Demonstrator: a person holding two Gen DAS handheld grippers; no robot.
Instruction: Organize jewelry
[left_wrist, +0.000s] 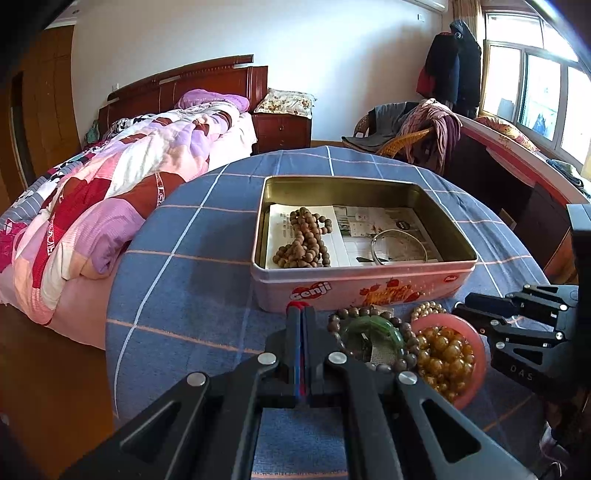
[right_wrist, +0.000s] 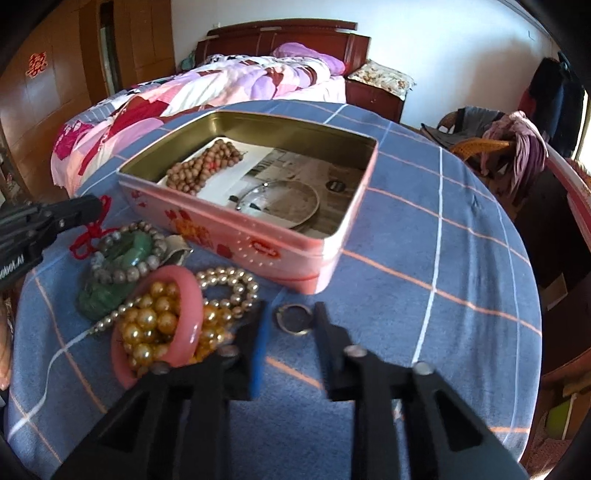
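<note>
Straddling a small round metal ring (right_wrist: 294, 319) on the blue checked desk (right_wrist: 424, 258), our right gripper (right_wrist: 290, 317) stands spread, seemingly not yet pinching; our left gripper (left_wrist: 302, 314) is pressed together beside the pink biscuit tin (left_wrist: 369, 286), the jewelry's destination.

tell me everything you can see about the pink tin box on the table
The pink tin box is a rectangular metal tin, open with no lid on it, gold-coloured inside, with red print and the word Genji on its side. It sits flat on the blue checked tablecloth. Printed paper lines its bottom; a string of brown wooden beads and a thin silver bangle lie on that. Loose jewelry lies just in front of its side; whether any touches it is unclear.
</note>
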